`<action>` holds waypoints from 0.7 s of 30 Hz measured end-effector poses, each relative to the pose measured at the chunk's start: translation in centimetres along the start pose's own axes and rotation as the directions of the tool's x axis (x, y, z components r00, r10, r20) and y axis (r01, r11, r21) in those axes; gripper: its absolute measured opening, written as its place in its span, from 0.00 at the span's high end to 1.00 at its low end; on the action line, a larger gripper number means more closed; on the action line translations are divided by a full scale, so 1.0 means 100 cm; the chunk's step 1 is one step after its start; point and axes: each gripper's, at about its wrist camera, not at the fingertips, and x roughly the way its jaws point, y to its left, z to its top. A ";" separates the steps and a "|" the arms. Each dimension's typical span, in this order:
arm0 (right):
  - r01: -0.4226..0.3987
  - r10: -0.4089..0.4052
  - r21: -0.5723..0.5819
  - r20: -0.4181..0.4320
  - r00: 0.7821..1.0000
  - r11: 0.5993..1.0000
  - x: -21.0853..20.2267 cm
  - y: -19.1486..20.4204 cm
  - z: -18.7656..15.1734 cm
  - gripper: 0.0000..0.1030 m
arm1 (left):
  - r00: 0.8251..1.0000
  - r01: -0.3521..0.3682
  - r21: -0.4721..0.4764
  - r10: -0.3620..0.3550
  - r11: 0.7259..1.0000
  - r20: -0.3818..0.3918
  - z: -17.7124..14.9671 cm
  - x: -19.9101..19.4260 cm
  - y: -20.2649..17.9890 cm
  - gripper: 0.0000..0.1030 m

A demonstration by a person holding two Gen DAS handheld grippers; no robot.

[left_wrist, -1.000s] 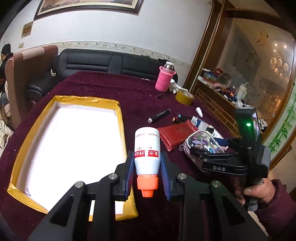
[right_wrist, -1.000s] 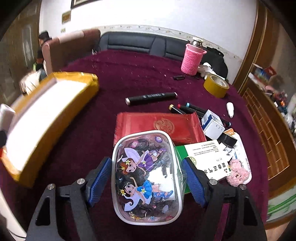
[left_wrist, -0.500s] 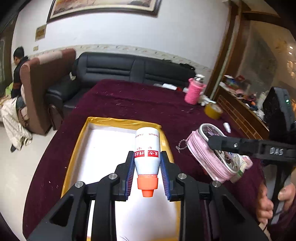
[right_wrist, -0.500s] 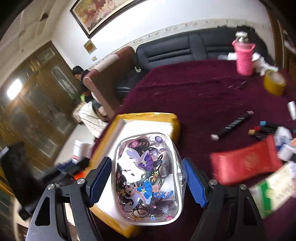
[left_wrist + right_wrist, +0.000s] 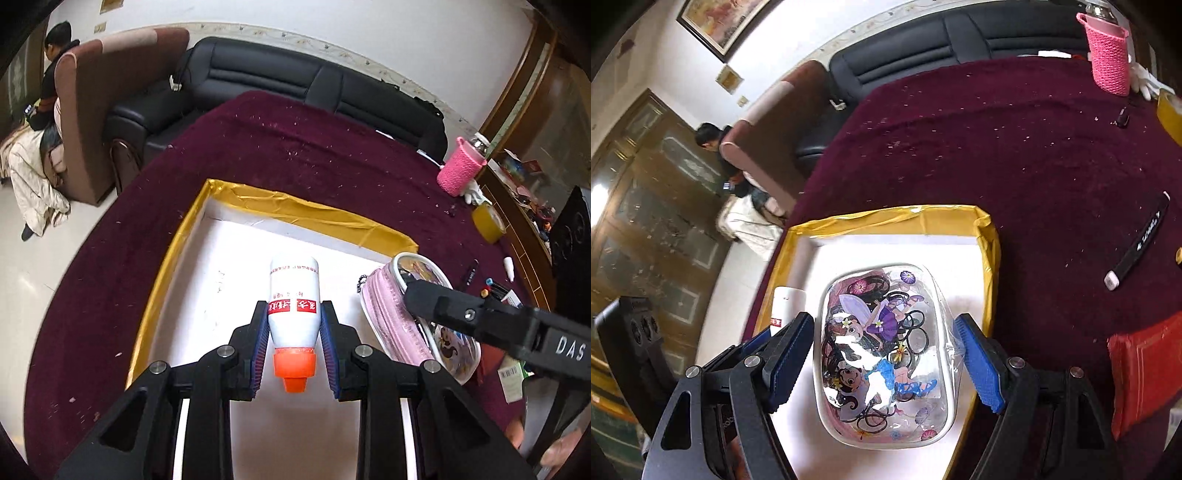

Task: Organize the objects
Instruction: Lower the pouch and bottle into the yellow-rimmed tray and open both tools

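Room's pretty lived-in. White walls (image 5: 406, 33) with a patterned border strip running along them, and a framed painting (image 5: 716, 22) hung up high. A black leather sofa (image 5: 295, 85) sits against the far wall, with a brown armchair (image 5: 92, 110) beside it (someone in dark clothes is sitting behind it, facing away). Pale glossy floor (image 5: 33, 280). Dark wooden cabinet doors with glass panels (image 5: 646, 206) catch a bright light reflection. Wood-trimmed partition (image 5: 517, 85) on the right.

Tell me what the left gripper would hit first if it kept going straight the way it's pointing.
Probably the white floor of the yellow-rimmed box, touched first by the white bottle the left gripper holds; depth is unclear.
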 end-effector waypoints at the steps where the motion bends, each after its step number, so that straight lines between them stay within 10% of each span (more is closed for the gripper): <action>1: 0.013 -0.013 0.001 -0.001 1.000 1.000 0.004 -0.001 0.002 0.19 | 1.000 0.002 0.003 -0.002 1.000 -0.006 0.001 0.006 -0.001 0.75; 21: 0.135 -0.131 -0.075 0.062 0.990 0.988 0.020 0.001 0.016 0.19 | 0.999 -0.016 -0.017 0.016 1.000 -0.030 0.020 0.045 0.000 0.71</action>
